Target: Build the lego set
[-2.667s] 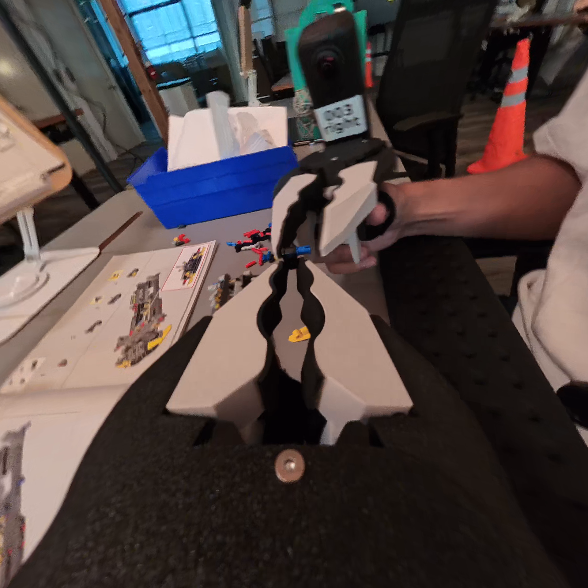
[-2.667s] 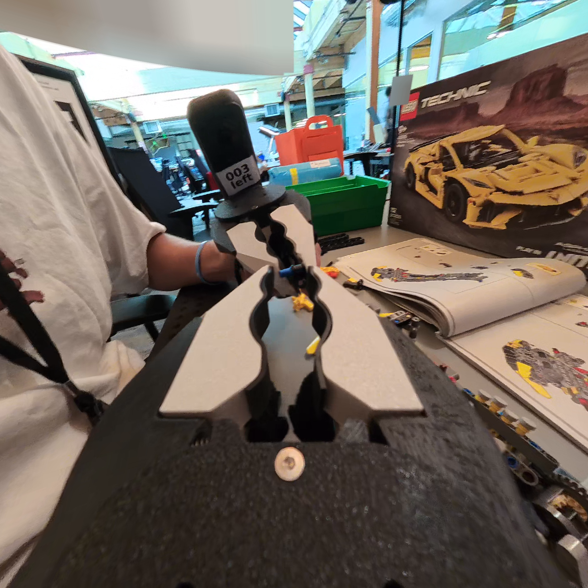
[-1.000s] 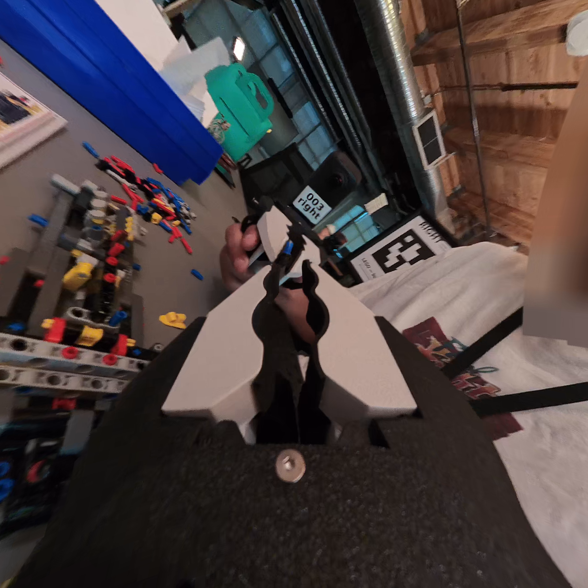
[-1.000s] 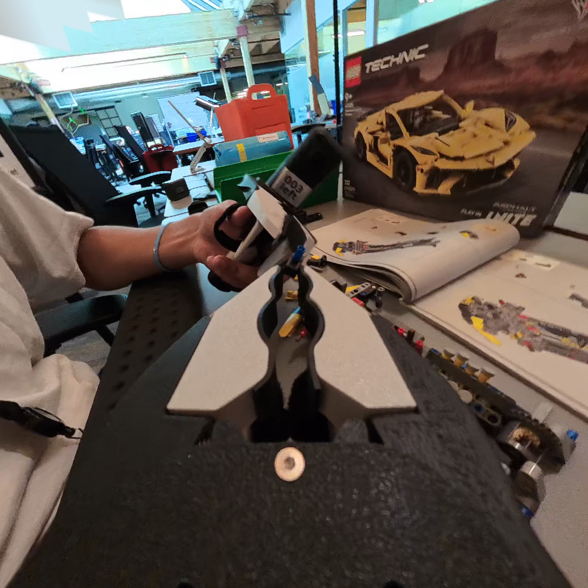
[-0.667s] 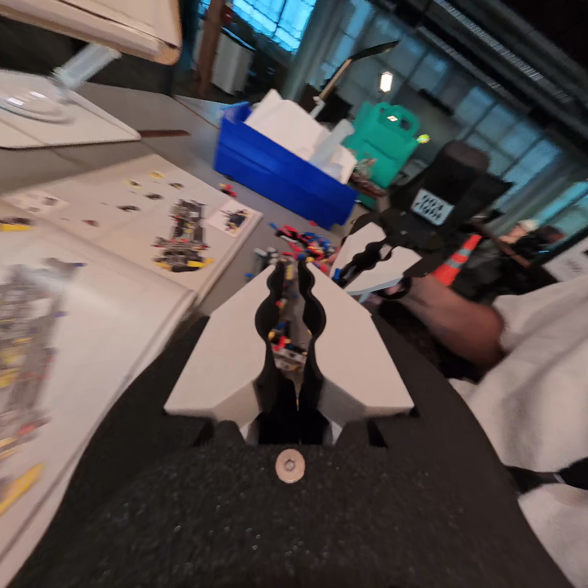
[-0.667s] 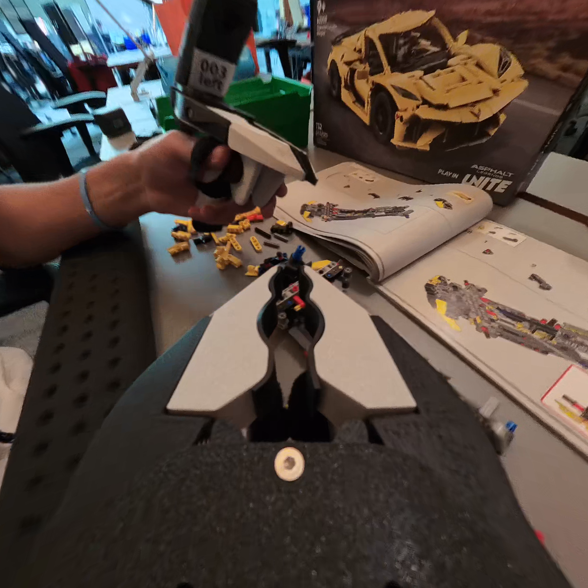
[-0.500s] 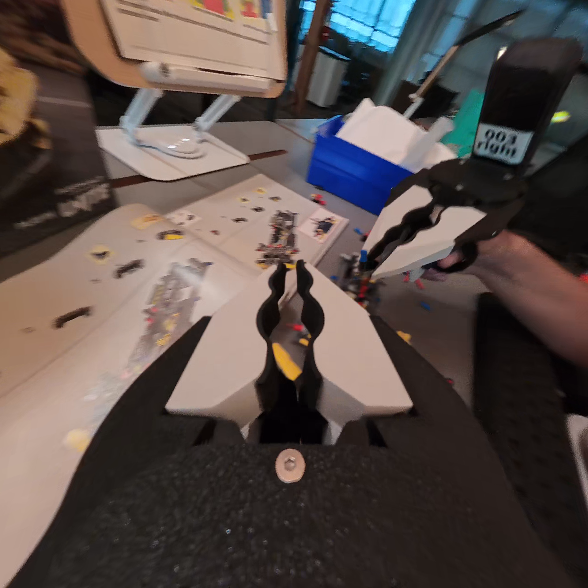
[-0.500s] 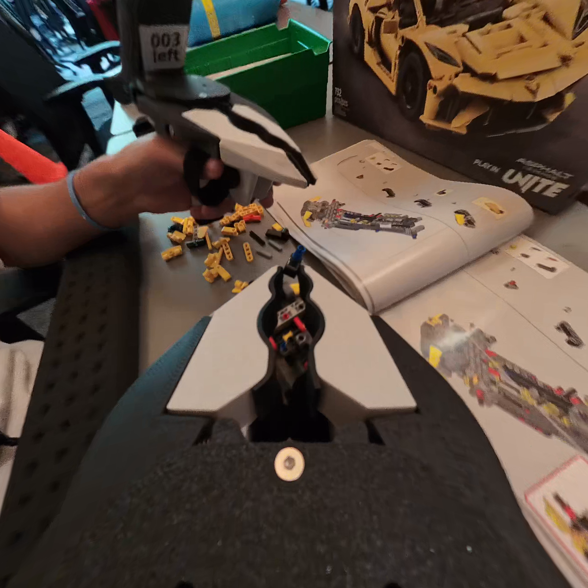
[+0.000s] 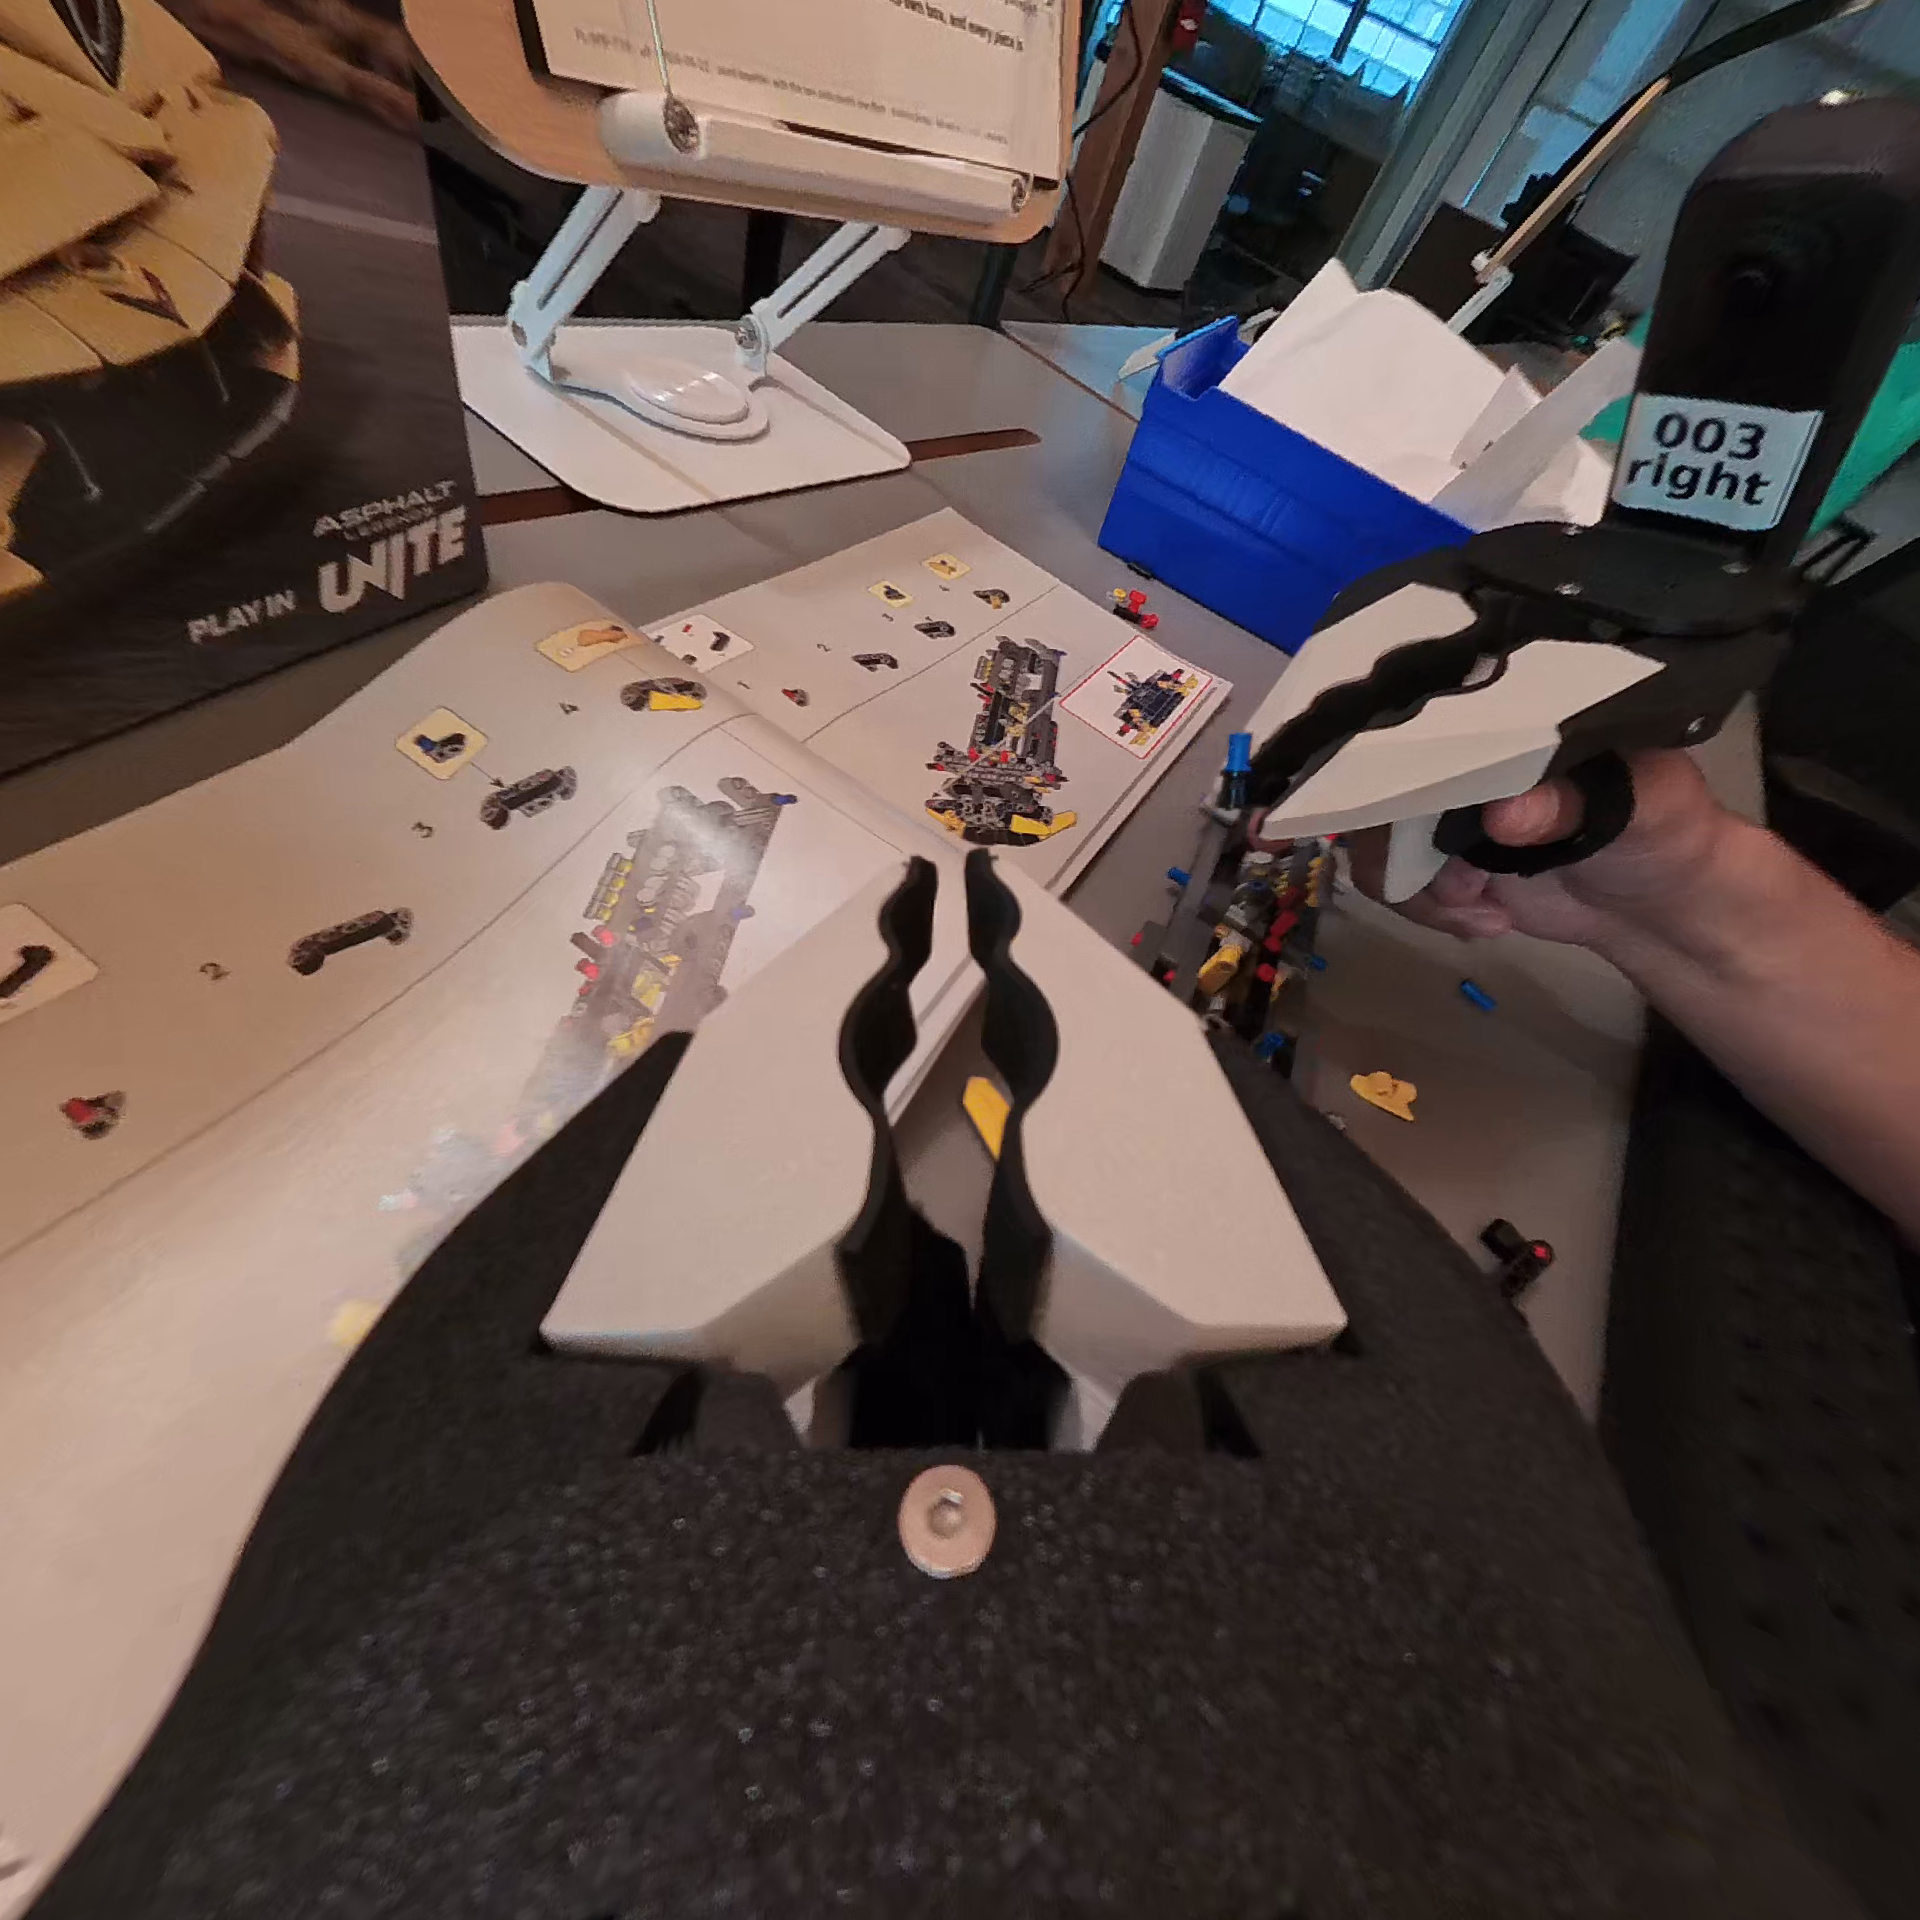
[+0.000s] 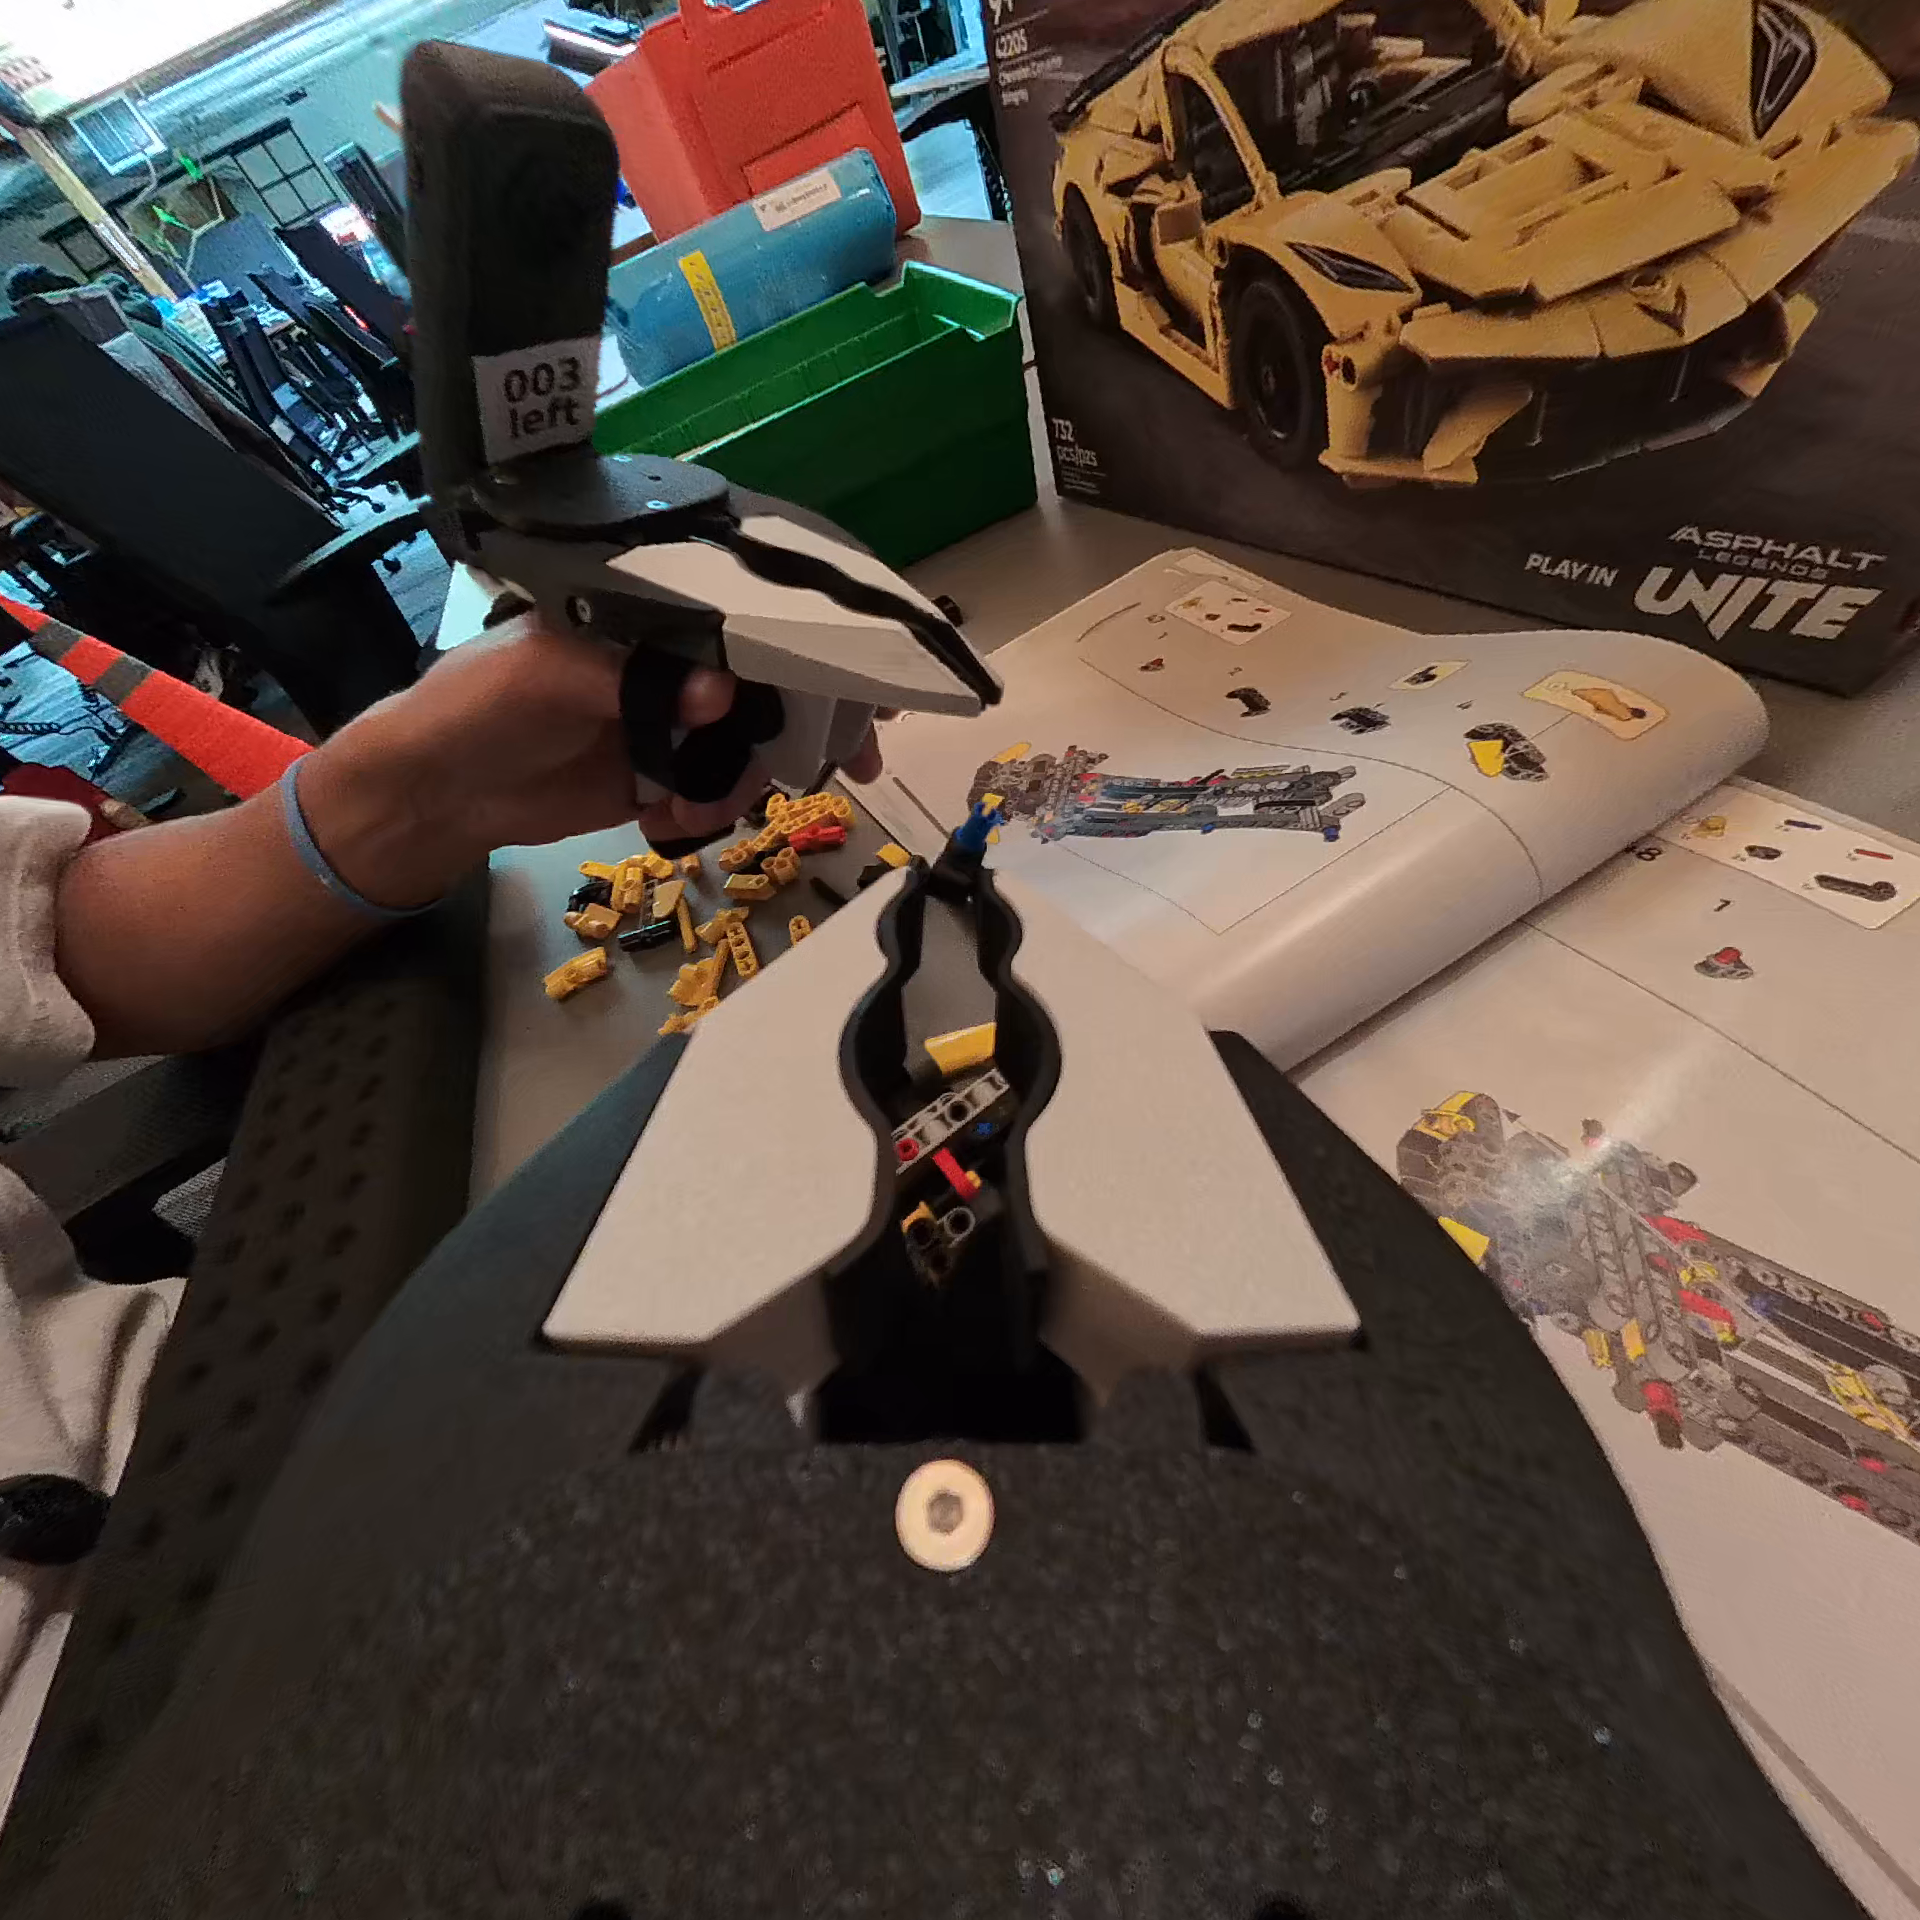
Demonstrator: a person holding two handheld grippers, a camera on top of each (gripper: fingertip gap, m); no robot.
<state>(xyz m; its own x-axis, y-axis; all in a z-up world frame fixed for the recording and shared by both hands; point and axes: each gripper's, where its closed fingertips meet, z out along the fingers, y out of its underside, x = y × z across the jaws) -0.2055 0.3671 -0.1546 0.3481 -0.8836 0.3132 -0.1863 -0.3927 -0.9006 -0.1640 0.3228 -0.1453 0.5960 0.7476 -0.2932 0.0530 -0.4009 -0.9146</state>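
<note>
Blue bin (image 9: 1247, 509) — green bin (image 10: 862, 405)

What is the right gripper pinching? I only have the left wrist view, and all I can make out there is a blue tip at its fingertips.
Observer: In the right wrist view, the right gripper is shut on a small black piece with a blue pin; the pin sticks out past the tips.
Reviewer: Where are the spare yellow parts?
Observer: A pile of yellow pieces lies on the table just below the left hand, outside your frame.
Reviewer: What stands beside the set's box on that side?
Observer: A green bin, with a blue roll lying in it.
</note>
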